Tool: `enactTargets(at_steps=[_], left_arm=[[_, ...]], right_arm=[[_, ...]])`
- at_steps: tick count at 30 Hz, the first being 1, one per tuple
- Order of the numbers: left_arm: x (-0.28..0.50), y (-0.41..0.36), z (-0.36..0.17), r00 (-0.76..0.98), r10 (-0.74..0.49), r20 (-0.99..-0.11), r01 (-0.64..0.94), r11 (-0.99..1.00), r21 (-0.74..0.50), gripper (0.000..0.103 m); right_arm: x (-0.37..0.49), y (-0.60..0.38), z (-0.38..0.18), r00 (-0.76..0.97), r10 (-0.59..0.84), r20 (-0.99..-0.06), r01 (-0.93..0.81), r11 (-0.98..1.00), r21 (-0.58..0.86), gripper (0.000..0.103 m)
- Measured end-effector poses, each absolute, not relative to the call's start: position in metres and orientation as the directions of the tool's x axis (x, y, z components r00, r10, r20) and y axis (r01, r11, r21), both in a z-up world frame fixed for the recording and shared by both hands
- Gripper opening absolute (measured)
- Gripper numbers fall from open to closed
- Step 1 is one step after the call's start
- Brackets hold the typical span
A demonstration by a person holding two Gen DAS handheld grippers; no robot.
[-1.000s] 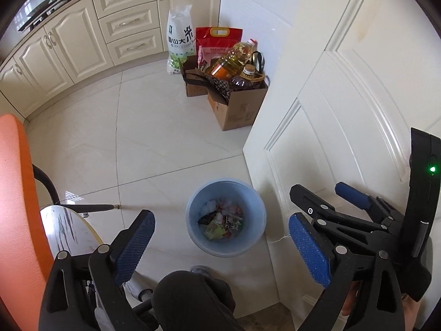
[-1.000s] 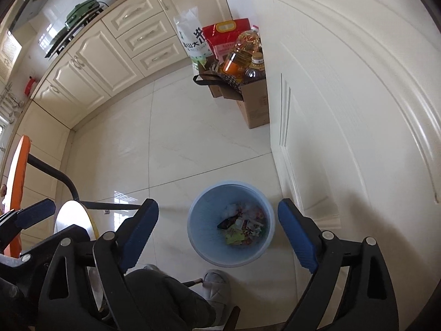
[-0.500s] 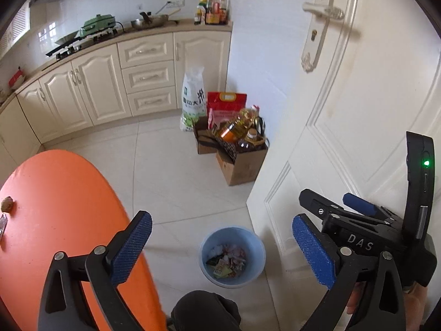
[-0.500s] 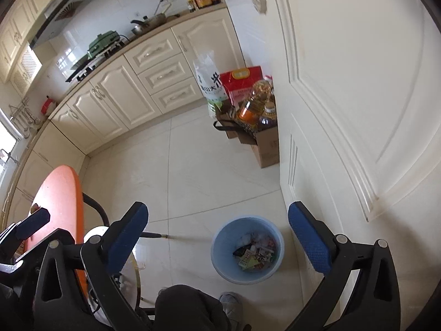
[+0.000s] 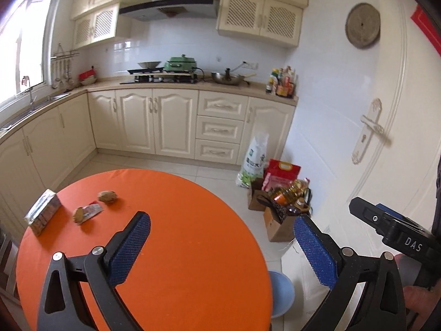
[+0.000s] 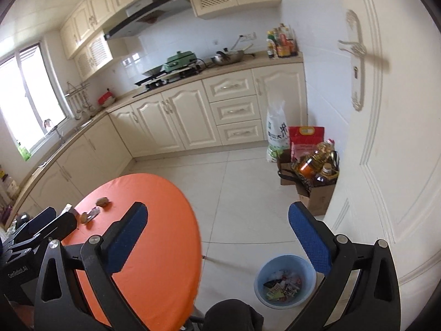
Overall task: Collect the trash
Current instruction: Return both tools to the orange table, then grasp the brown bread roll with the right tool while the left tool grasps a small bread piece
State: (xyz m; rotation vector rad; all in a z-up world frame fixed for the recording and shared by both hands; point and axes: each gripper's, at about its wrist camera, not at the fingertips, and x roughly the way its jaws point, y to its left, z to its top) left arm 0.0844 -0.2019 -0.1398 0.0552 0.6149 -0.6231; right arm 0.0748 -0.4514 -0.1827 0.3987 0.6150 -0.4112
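Both claws stand wide apart with nothing between them: the left gripper [image 5: 222, 245] hangs over the near part of the orange table [image 5: 193, 220], and the right gripper [image 6: 217, 237] is off its edge, above the floor. Their jaws have just been opening. Below the right one sits the blue bin [image 6: 285, 281], already part full of wrappers. The trash left to collect lies at the table's far left: a torn wrapper [image 5: 92, 209] between two brown lumps [image 5: 107, 196], and a small carton [image 5: 44, 211] just beside them. The wrapper looks thin, light and likely slippery, so pinching it flat across its middle seems best; the lumps may crumble under a hard squeeze; the carton looks stiff enough to take by its long sides. Its print is too blurred to read. The right gripper's body reads "DAS" [image 5: 413, 244]. Beyond, a white sack [image 6: 277, 138] by the cupboards bears large characters.
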Motion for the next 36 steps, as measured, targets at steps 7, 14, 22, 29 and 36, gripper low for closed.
enactTargets(at_steps=[7,14,22,29,36], left_arm=[[0.041,-0.094,-0.137,0.757,-0.419,-0.502,0.413,0.902,-0.129,0.102],[-0.005,-0.026,-0.147,0.830,-0.292,-0.476,0.254,0.956,-0.144,0.102],[-0.039,0.000,-0.157,0.847,-0.187,-0.497,0.142,0.982,-0.128,0.102],[-0.005,-0.015,-0.166,0.817,-0.165,-0.552,0.113,0.985,-0.128,0.102],[0.074,-0.062,-0.192,0.750,-0.164,-0.640,0.137,0.986,-0.092,0.102]], right_arm=[[0.115,-0.356,-0.151,0.814,-0.134,-0.565,0.288,0.938,0.193,0.103],[0.146,-0.266,-0.146,0.832,-0.019,-0.555,0.118,0.982,0.144,0.103],[0.182,-0.209,-0.169,0.798,0.079,-0.597,-0.007,0.993,0.121,0.103],[0.226,-0.202,-0.198,0.752,0.095,-0.652,-0.043,0.995,0.095,0.103],[0.297,-0.226,-0.251,0.663,0.063,-0.746,-0.003,0.997,0.081,0.103]])
